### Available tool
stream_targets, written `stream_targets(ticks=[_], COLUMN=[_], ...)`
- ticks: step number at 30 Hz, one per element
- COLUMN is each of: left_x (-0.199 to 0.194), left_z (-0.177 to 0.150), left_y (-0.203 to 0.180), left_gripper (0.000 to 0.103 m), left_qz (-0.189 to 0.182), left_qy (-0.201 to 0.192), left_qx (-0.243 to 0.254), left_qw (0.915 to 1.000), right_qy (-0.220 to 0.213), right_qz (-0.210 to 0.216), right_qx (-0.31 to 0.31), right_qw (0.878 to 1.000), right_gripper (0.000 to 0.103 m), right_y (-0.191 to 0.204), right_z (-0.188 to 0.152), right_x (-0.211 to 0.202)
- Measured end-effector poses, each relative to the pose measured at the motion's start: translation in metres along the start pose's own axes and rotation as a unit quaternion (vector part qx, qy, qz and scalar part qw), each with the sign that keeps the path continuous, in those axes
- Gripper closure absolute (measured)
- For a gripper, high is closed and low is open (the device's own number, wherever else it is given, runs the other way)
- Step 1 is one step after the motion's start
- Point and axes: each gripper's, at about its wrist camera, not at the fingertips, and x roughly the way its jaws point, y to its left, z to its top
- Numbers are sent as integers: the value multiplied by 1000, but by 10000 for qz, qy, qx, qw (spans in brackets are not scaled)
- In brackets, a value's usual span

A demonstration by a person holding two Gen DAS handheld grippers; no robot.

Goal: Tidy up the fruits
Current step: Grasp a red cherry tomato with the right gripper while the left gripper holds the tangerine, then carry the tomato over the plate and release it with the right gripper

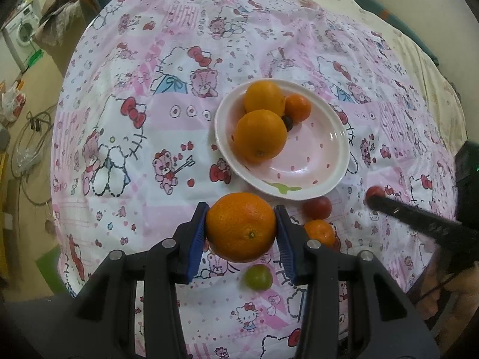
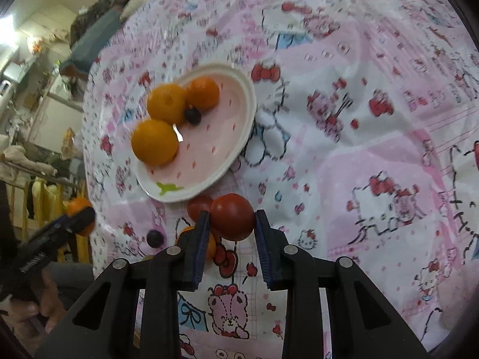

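My left gripper (image 1: 241,230) is shut on a large orange (image 1: 241,226) and holds it just in front of the pink-and-white plate (image 1: 314,164). The plate holds two big oranges (image 1: 260,135), a small orange (image 1: 297,107) and a dark grape (image 1: 288,123). My right gripper (image 2: 231,220) is shut on a red tomato (image 2: 232,216), near the plate's front rim (image 2: 209,184); it shows in the left wrist view (image 1: 372,199) at right. On the cloth lie another red tomato (image 1: 317,208), a small orange (image 1: 319,232), a green fruit (image 1: 258,277) and a dark grape (image 2: 155,238).
The round table wears a pink Hello Kitty cloth (image 1: 149,119). Its edge drops off at left to a floor with cables (image 1: 30,149) and a washing machine (image 1: 22,30). Clothes and clutter (image 2: 36,161) stand beyond the table's left side.
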Motion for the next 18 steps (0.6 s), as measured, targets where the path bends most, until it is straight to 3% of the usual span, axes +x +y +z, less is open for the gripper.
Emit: stream_targets(ticks=[7, 12, 18], left_x=[4, 8, 17], left_z=[4, 11, 13], left_y=[-9, -8, -6], left_gripper=[64, 64, 64], left_qz=[52, 110, 118], left_qy=[-23, -39, 55], left_qx=[52, 17, -55], left_qw=[10000, 9999, 9999], right_qy=[-688, -704, -328], right_qz=[332, 358, 212], right_qx=[-155, -336, -447], right_qw=[9970, 9963, 9982], right_gripper=[72, 72, 72], right_y=[6, 12, 13], right_z=[15, 41, 68], right_x=[-37, -36, -2])
